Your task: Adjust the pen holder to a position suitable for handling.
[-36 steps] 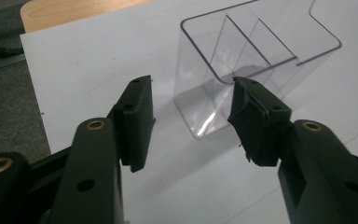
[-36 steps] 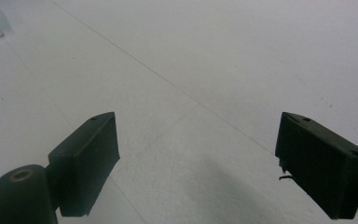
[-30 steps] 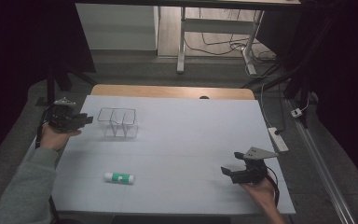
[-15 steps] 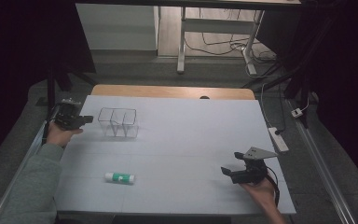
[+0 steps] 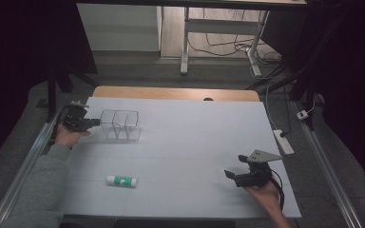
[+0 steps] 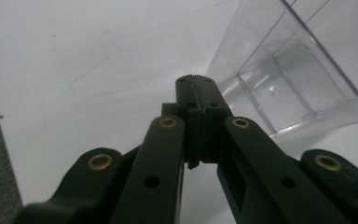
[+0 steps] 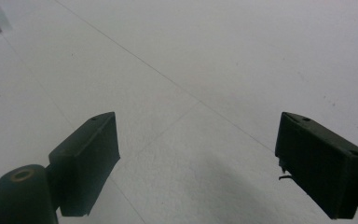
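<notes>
The left gripper (image 5: 93,123) sits at the table's left edge, its jaws pressed tight together with nothing between them; they have just been closing, and in the left gripper view the two black tips (image 6: 196,93) meet flush. Just beside those tips stands the clear plastic divided container (image 5: 120,124), upright on the white table (image 5: 195,137) near the far left corner. From above, the closed tips seem to reach the container's left wall, though whether they actually touch it is hard to say in this dim light; in the left gripper view the transparent bin (image 6: 298,70) looms right next to the tips, its inner partition showing through the wall. Over by the near right corner, the right gripper (image 5: 232,176) rests low on the table, jaws spread wide and empty, bare white surface between them. Toward the near edge, left of centre, a glue stick with a green label (image 5: 121,181) lies on its side, well apart from both grippers.
</notes>
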Available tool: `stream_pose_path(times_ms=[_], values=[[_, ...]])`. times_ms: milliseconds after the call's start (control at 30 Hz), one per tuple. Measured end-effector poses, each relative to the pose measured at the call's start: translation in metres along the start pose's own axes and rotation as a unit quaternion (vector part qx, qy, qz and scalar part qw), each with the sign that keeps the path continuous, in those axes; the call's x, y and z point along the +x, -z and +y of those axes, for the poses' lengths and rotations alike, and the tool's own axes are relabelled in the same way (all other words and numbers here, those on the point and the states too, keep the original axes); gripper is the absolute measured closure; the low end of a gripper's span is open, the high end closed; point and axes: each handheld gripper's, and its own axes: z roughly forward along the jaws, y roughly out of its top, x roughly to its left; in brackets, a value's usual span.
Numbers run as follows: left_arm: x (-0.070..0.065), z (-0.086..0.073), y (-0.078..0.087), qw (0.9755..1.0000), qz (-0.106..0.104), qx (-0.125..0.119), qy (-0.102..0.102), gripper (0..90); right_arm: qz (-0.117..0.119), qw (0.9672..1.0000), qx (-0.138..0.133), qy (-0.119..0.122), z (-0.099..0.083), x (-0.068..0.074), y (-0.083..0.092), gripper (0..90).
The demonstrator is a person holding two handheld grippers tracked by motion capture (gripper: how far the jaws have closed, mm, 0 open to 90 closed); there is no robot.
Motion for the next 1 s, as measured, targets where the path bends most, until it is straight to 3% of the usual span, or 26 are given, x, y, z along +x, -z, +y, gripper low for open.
stream_pose_path(times_ms=[300, 367, 700, 1000], values=[[-0.006, 0.002, -0.007, 0.9998, -0.014, 0.009, -0.012, 88.7, 0.002, 1.0, 0.001, 0.0, 0.0, 0.0, 0.0, 12.9], [-0.008, 0.002, -0.007, 0.9998, -0.006, 0.011, -0.015, 88.7, 0.001, 1.0, 0.002, 0.001, 0.0, 0.0, 0.0, 12.9], [-0.009, 0.003, -0.008, 0.9997, -0.014, 0.012, -0.017, 88.8, 0.003, 1.0, 0.002, 0.001, 0.0, 0.001, 0.0, 12.9], [-0.021, 0.008, -0.012, 0.9991, -0.025, 0.014, -0.031, 88.8, 0.003, 1.0, 0.002, 0.001, 0.0, 0.001, -0.001, 12.9]])
